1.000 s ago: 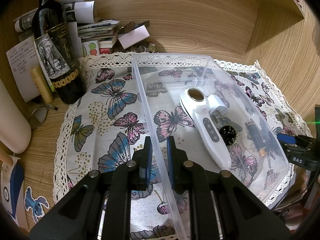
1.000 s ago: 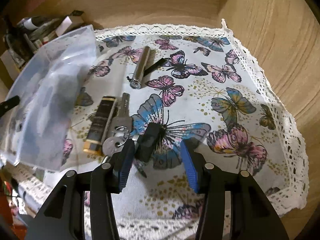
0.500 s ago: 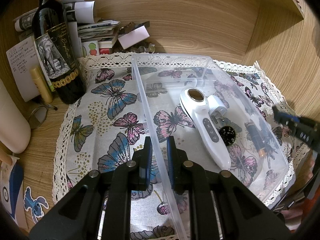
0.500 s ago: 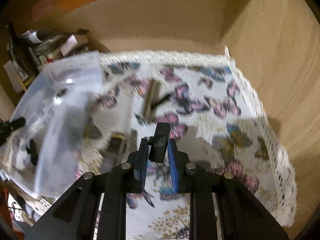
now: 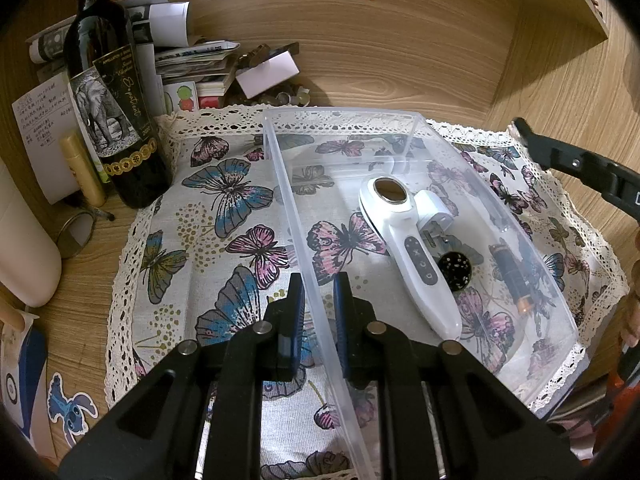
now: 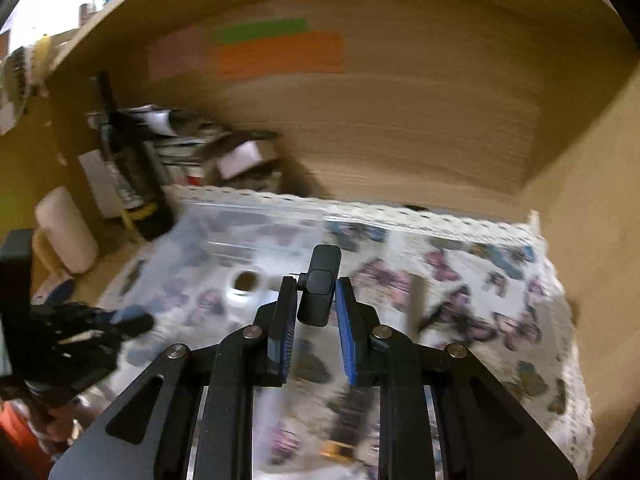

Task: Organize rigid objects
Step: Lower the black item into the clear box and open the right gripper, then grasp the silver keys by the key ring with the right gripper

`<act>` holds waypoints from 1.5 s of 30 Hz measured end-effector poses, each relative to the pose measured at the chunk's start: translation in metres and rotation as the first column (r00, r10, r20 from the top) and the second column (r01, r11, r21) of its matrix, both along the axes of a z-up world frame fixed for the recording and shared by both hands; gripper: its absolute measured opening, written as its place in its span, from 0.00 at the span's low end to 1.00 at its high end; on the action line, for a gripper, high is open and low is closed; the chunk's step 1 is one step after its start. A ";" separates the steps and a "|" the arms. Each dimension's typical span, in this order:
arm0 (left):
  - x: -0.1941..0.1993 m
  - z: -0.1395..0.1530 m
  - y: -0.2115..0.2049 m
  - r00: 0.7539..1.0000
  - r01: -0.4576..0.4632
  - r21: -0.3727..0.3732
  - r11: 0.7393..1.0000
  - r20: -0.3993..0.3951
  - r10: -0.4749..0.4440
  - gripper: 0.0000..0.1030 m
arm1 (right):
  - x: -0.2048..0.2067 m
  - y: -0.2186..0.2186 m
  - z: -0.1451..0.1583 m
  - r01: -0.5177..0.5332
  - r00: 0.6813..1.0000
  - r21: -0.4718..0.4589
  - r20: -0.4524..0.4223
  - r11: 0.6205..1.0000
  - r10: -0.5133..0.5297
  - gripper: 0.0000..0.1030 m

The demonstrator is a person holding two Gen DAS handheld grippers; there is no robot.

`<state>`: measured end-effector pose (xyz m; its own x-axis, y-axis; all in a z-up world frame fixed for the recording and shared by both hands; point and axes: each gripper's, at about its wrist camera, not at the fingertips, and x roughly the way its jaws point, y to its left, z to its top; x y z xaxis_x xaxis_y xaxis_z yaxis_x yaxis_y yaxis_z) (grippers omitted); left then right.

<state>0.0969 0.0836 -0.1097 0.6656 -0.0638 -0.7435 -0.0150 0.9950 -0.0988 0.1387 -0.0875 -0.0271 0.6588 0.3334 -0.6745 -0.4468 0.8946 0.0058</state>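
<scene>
Right gripper [image 6: 316, 312]: jaws clamped on a small black key fob [image 6: 320, 292], held upright between the blue pads and lifted clear of the butterfly cloth [image 6: 460, 280]. View motion-blurred. Best handled by keeping the squeeze constant and the wrist level while crossing; the fob is short and smooth, likely to pivot if tilted.

Left gripper [image 5: 318, 320]: jaws pinched together on the near long wall of the clear plastic bin [image 5: 296, 208], one pad inside, one outside. Best kept fixed, steadying the bin for the drop.

Bin contents, near to far: white handheld device [image 5: 408, 248] lying diagonally; black speckled disc [image 5: 454, 270] just beside its handle; white plug adapter [image 5: 434, 210] against its head. Bare floor toward the far end and along the left wall; judged the safest release zone, low over the floor, clear of the device.

Outside the bin's right wall: dark cylindrical torch [image 5: 514, 276] seen through the plastic, not yet sorted.

Beyond: wine bottle [image 5: 112, 112], paper stack [image 5: 192, 60], wooden back panel [image 5: 400, 52]. Approach best kept over the right rim, away from the bottle.
</scene>
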 end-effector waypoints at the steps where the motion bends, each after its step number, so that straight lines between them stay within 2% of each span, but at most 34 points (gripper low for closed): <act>1: 0.000 0.000 0.001 1.000 0.000 0.000 1.000 0.000 0.000 0.14 | -0.001 0.005 -0.001 -0.016 1.000 0.001 -0.002 1.000 0.016 0.17; 7: -0.001 0.000 0.000 1.000 0.002 0.001 1.000 0.001 -0.002 0.14 | -0.005 0.041 -0.014 -0.121 0.992 -0.043 -0.038 0.992 0.120 0.17; 14: -0.001 0.000 0.000 1.000 0.002 0.001 1.000 0.001 -0.002 0.14 | -0.006 0.068 -0.031 -0.202 0.977 -0.096 -0.089 0.975 0.194 0.18; 23: -0.001 0.000 0.000 1.000 0.002 0.001 1.000 0.002 -0.002 0.14 | -0.004 0.074 -0.031 -0.226 0.970 -0.090 -0.114 0.970 0.216 0.21; 32: -0.001 0.000 0.000 1.000 0.002 0.000 1.000 0.002 -0.002 0.14 | -0.003 0.041 -0.016 -0.145 0.987 -0.074 -0.078 0.987 0.139 0.24; 35: -0.001 0.000 0.000 1.000 0.002 0.000 1.000 0.002 -0.002 0.14 | -0.003 0.023 -0.010 -0.095 0.994 -0.071 -0.062 0.993 0.091 0.28; 40: -0.001 0.000 0.000 1.000 0.002 0.001 1.000 0.003 -0.002 0.14 | -0.003 -0.009 -0.005 -0.010 0.999 -0.078 -0.049 0.997 0.006 0.29; 45: -0.001 0.000 0.000 1.000 0.003 0.001 1.000 0.002 -0.003 0.14 | -0.005 -0.037 -0.010 0.072 0.996 -0.104 -0.046 0.992 -0.078 0.34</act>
